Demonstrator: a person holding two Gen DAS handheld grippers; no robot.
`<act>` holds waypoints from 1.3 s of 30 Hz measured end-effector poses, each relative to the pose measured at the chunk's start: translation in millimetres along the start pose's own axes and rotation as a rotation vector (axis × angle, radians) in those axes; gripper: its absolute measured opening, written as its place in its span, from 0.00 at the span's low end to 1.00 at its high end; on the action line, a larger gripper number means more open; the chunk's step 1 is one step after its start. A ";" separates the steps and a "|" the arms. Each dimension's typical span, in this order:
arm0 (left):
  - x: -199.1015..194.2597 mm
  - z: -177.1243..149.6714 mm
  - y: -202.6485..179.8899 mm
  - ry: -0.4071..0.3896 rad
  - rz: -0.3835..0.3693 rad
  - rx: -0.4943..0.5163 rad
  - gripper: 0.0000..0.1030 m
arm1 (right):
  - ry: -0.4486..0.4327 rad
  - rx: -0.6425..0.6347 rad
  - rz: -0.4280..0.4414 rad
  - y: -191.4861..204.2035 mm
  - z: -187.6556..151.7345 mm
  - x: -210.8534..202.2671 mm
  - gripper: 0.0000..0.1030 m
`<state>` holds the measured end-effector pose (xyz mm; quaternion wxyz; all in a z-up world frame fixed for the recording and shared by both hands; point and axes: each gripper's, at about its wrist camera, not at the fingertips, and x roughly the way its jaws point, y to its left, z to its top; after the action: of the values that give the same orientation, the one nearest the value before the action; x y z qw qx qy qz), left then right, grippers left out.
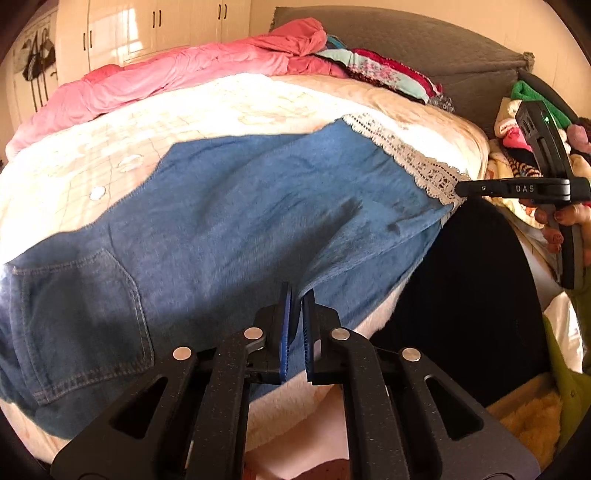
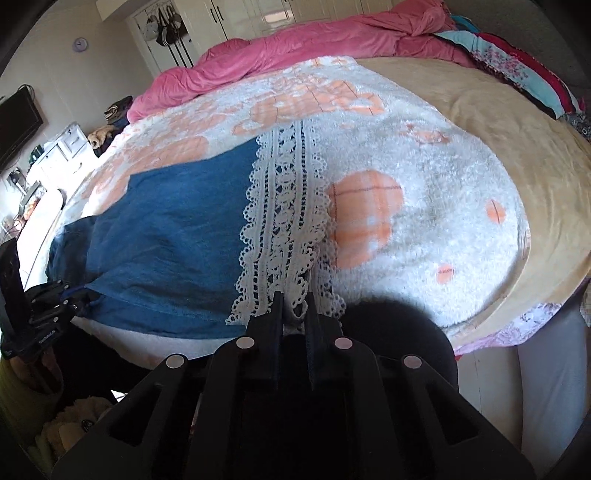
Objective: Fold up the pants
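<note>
Denim pants [image 1: 229, 206] with lace hem [image 2: 284, 229] lie flat on our fleece-covered bed [image 2: 424, 177].
We see left hand-held gripper [image 1: 297, 299] clamped on the denim edge, right hand-held gripper [image 2: 293, 301] on the lace; pink quilt [image 1: 177, 74], wardrobe [image 1: 147, 26] behind.

Background of the scene. A white fleece blanket [image 2: 424, 192] with orange patches covers the bed, over a beige sheet [image 2: 517, 122]. A pink quilt [image 1: 177, 74] lies bunched along the far edge, beside folded floral bedding [image 1: 384, 70] and a grey headboard cushion [image 1: 424, 37]. Cream wardrobe doors [image 1: 155, 29] stand behind. Bags [image 2: 166, 26] hang on the wall; a dark television [image 2: 16, 122] is mounted at left.
</note>
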<state>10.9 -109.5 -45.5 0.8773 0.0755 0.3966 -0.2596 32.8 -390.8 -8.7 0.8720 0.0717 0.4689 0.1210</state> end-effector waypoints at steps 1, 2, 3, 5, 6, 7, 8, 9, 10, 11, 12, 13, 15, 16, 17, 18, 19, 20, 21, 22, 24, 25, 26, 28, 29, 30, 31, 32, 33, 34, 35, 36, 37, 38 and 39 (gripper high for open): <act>2.8 -1.9 1.0 0.012 -0.004 0.001 0.01 | 0.005 0.005 -0.002 -0.9 -0.1 1.3 0.10; 4.3 -2.9 2.2 0.016 -0.001 -0.002 0.01 | 0.015 0.015 -0.009 -2.9 -1.2 3.7 0.10; 5.9 -3.0 3.5 0.022 -0.004 -0.010 0.02 | 0.020 0.022 -0.013 -3.7 -1.6 5.3 0.10; 8.7 -4.3 5.2 0.033 -0.011 -0.016 0.04 | 0.025 0.015 -0.038 -3.6 -1.8 7.6 0.11; 9.0 -6.1 4.5 0.037 -0.012 -0.017 0.04 | 0.028 0.012 -0.051 -3.6 -1.9 8.9 0.13; 10.6 -7.1 4.4 0.046 -0.018 -0.017 0.04 | 0.029 0.019 -0.055 -4.2 -2.2 9.4 0.15; 11.6 -8.0 3.6 0.051 -0.020 -0.014 0.04 | 0.030 0.025 -0.061 -5.4 -2.4 9.1 0.17; 12.2 -9.0 2.9 0.056 -0.017 -0.010 0.04 | 0.027 0.026 -0.073 -5.9 -2.5 7.9 0.24; 12.1 -10.1 1.8 0.058 -0.019 -0.006 0.05 | 0.023 0.032 -0.088 -7.3 -2.5 6.2 0.27; 12.1 -11.0 1.3 0.061 -0.024 -0.005 0.07 | 0.003 0.052 -0.084 -10.4 -2.1 1.0 0.28; 12.2 -12.1 0.9 0.066 -0.032 -0.005 0.09 | -0.017 0.061 -0.079 -11.1 -1.8 -3.6 0.28; 11.7 -13.1 1.5 0.071 -0.050 -0.016 0.15 | -0.042 0.059 -0.086 -10.7 -0.6 -8.9 0.29; 5.5 -14.3 4.4 0.065 -0.074 -0.045 0.21 | -0.086 0.017 -0.111 -3.7 4.6 -18.1 0.36; 1.3 -15.2 5.4 0.057 -0.070 -0.051 0.24 | -0.097 0.004 -0.100 -0.8 6.3 -19.5 0.40; -2.0 -14.5 7.6 0.053 -0.064 -0.056 0.26 | -0.103 -0.016 -0.072 5.3 8.9 -19.5 0.41; -6.8 -13.5 10.0 0.045 -0.058 -0.065 0.26 | -0.100 -0.042 -0.048 12.9 11.3 -16.9 0.41; -14.2 -11.7 13.7 0.027 -0.058 -0.081 0.28 | -0.099 -0.062 -0.040 18.2 13.3 -14.4 0.41; -20.2 -9.3 16.4 0.012 -0.051 -0.092 0.31 | -0.095 -0.095 -0.023 27.6 17.5 -9.1 0.41; -27.8 -6.9 19.9 -0.005 -0.036 -0.097 0.32 | -0.091 -0.118 -0.007 34.4 20.3 -5.0 0.41; -31.3 -4.1 21.5 -0.013 -0.025 -0.099 0.34 | -0.084 -0.137 0.002 41.2 23.3 -0.4 0.42; -38.1 0.3 27.9 -0.030 -0.001 -0.107 0.36 | -0.076 -0.202 0.016 60.5 29.3 9.0 0.46; -39.6 2.2 32.1 -0.032 0.013 -0.117 0.38 | -0.077 -0.227 0.023 66.9 31.0 10.9 0.49; -40.0 3.5 35.2 -0.033 0.023 -0.128 0.39 | -0.075 -0.263 0.032 76.0 33.1 15.1 0.50; -39.7 6.7 44.7 -0.034 0.034 -0.158 0.41 | -0.054 -0.290 0.040 85.7 32.2 23.8 0.51; -39.4 9.0 49.0 -0.036 0.039 -0.176 0.44 | -0.023 -0.291 0.040 86.0 31.3 31.3 0.51; -39.5 11.7 53.4 -0.038 0.045 -0.190 0.46 | 0.006 -0.288 0.027 84.3 30.6 38.2 0.51; -39.9 16.4 59.1 -0.045 0.055 -0.204 0.50 | 0.031 -0.280 0.002 79.0 29.3 45.0 0.51; -40.4 20.4 64.0 -0.049 0.065 -0.214 0.52 | 0.073 -0.267 -0.028 69.4 24.9 52.9 0.51; -41.5 26.1 70.6 -0.052 0.075 -0.225 0.54 | 0.080 -0.258 -0.024 64.3 22.4 54.0 0.51; -41.1 34.6 77.7 -0.057 0.084 -0.237 0.59 | 0.073 -0.246 -0.025 57.9 19.1 51.9 0.51; -39.9 42.4 83.2 -0.061 0.097 -0.245 0.63 | 0.074 -0.242 -0.035 55.3 17.4 51.0 0.51; -37.7 54.5 89.7 -0.068 0.123 -0.251 0.64 | 0.076 -0.236 -0.036 51.3 15.6 50.2 0.51; -35.4 62.2 93.1 -0.074 0.129 -0.251 0.68 | 0.073 -0.218 -0.019 46.9 13.9 48.7 0.51; -30.4 72.1 97.8 -0.076 0.131 -0.248 0.71 | 0.070 -0.208 -0.010 44.8 13.2 48.0 0.51; -21.7 84.8 103.2 -0.070 0.143 -0.245 0.71 | 0.068 -0.206 -0.006 44.4 12.5 47.2 0.51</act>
<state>107.8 -41.4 20.0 0.9095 -0.0132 0.3879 -0.1487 61.9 -335.3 -29.0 0.8587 -0.0238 0.4836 0.1682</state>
